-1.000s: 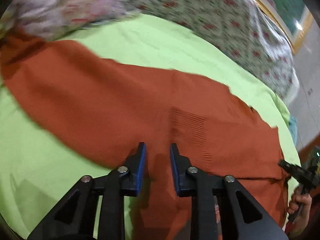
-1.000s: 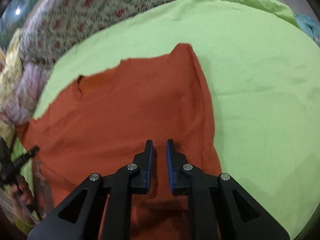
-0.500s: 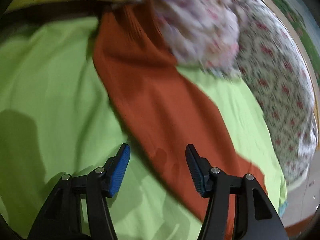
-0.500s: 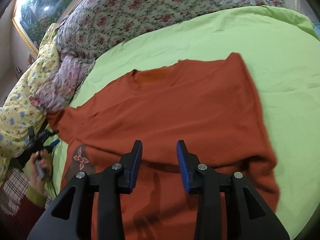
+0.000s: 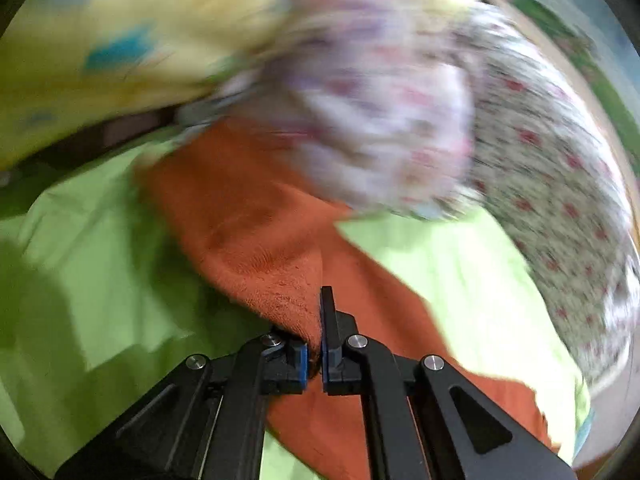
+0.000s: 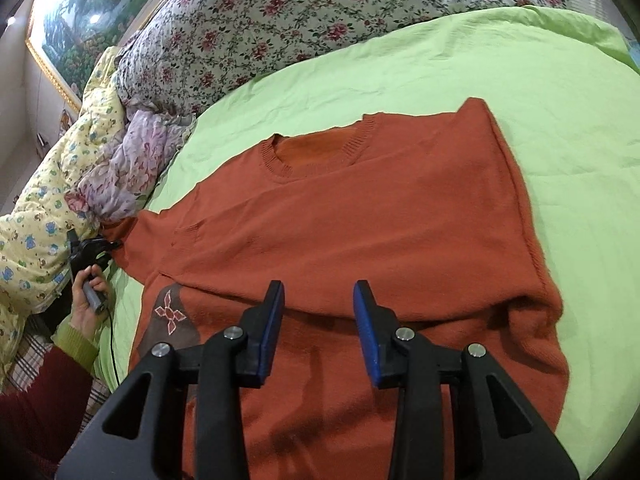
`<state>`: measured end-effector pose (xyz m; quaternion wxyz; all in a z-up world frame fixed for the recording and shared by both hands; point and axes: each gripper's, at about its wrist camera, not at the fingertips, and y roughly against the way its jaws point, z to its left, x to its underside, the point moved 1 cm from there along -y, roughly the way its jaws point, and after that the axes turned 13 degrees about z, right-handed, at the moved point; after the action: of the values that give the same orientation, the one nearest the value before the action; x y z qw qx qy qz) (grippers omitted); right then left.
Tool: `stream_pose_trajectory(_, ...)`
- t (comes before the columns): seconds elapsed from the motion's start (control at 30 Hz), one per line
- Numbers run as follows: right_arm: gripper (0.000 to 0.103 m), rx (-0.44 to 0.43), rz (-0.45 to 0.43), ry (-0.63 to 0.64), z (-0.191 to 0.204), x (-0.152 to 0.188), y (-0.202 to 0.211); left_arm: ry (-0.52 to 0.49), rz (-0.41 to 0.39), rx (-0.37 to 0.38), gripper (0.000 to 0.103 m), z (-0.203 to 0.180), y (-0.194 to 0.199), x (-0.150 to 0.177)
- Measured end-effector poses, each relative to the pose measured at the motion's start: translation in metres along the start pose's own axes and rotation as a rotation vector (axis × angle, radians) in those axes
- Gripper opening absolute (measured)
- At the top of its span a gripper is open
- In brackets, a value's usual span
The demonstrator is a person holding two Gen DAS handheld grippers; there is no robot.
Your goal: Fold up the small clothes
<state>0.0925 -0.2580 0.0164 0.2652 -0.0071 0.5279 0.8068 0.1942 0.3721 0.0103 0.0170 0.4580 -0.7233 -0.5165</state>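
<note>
A rust-orange knit sweater (image 6: 360, 220) lies spread on the lime-green bed sheet (image 6: 560, 100), neck toward the pillows, one side folded in along its right edge. Its left sleeve (image 5: 256, 232) stretches out toward the bedding. My left gripper (image 5: 316, 344) is shut on the sleeve, with the knit bunched up between its blue pads; in the right wrist view the same gripper (image 6: 102, 246) is small at the far left, held by a hand. My right gripper (image 6: 318, 320) hovers open over the sweater's lower body with nothing between its fingers.
A floral quilt (image 6: 320, 20) lies along the head of the bed. A pink floral cloth (image 6: 132, 168) and a yellow patterned blanket (image 6: 48, 200) are bunched at the left, right by the sleeve end. A framed landscape painting (image 6: 80, 20) hangs behind.
My left gripper swung left from the sweater's body to the sleeve, opened wide, then closed on it. My right gripper opened wider and pulled back, showing the whole sweater.
</note>
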Motion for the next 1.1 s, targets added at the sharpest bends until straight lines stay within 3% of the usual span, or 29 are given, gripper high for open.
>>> stream_pose_trajectory(0.2,0.037,-0.022,-0.015,-0.037,-0.012,0.006,0.005,-0.255,-0.010,0.109,0.001,-0.104,0.026,0.056)
stream_pose_trajectory(0.4,0.037,-0.038,-0.042,-0.070,-0.024,0.017,0.018,-0.496,0.103,0.237,0.001,-0.225,0.016,0.146)
stream_pose_trajectory(0.63,0.037,-0.045,-0.071,-0.143,-0.052,0.027,0.033,-0.720,0.240,0.274,0.002,-0.328,-0.023,0.257)
stream_pose_trajectory(0.8,0.037,-0.049,-0.088,-0.180,-0.065,0.029,0.040,-0.829,0.371,0.245,0.005,-0.350,-0.052,0.326)
stream_pose_trajectory(0.93,0.038,-0.039,-0.088,-0.180,-0.065,0.027,0.042,-0.841,0.450,0.228,0.021,-0.340,-0.062,0.338)
stream_pose_trajectory(0.97,0.040,-0.031,-0.085,-0.177,-0.064,0.025,0.041,-0.838,0.459,0.232,0.026,-0.334,-0.060,0.340)
stream_pose_trajectory(1.0,0.052,-0.025,-0.084,-0.175,-0.063,0.024,0.040,-0.835,0.460,0.230,0.037,-0.325,-0.053,0.340)
stream_pose_trajectory(1.03,0.065,-0.019,-0.085,-0.173,-0.062,0.022,0.040,-0.832,0.450,0.229,0.041,-0.320,-0.049,0.337)
stream_pose_trajectory(1.1,0.069,-0.001,-0.104,-0.157,-0.055,0.018,0.038,-0.821,0.417,0.220,0.049,-0.298,-0.033,0.331)
